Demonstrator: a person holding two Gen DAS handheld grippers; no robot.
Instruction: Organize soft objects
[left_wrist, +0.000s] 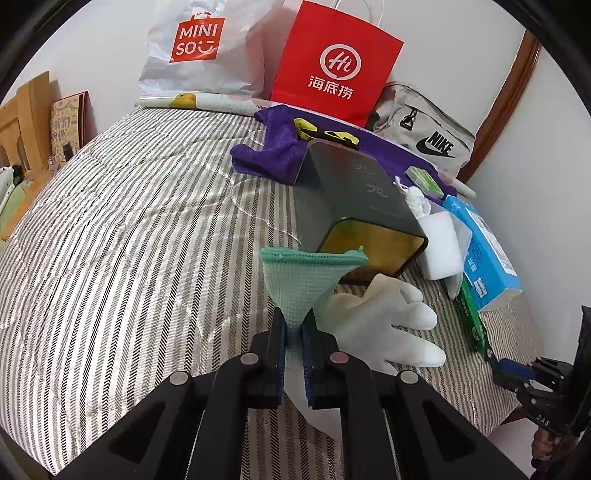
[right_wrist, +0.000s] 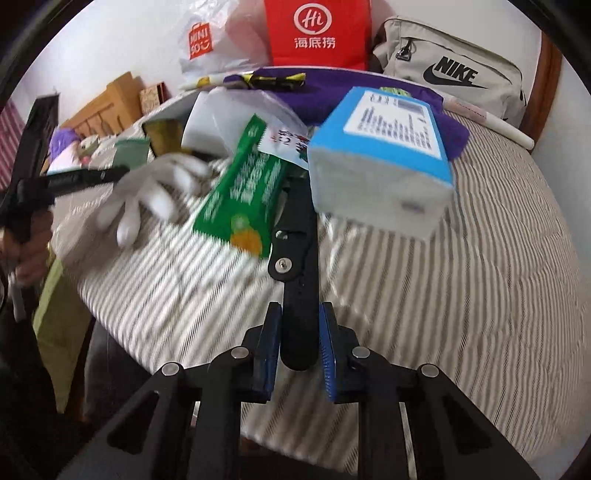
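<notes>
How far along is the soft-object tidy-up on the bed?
Done: nothing visibly sorted. In hand: left gripper is shut on a green cloth; right gripper grips a black strap-like piece. Left: white glove, purple towel, blue tissue pack and green packet lie loose on the striped quilt.

Red paper bag (left_wrist: 334, 62), grey Nike bag (left_wrist: 424, 129), striped bedspread (left_wrist: 129, 229)
</notes>
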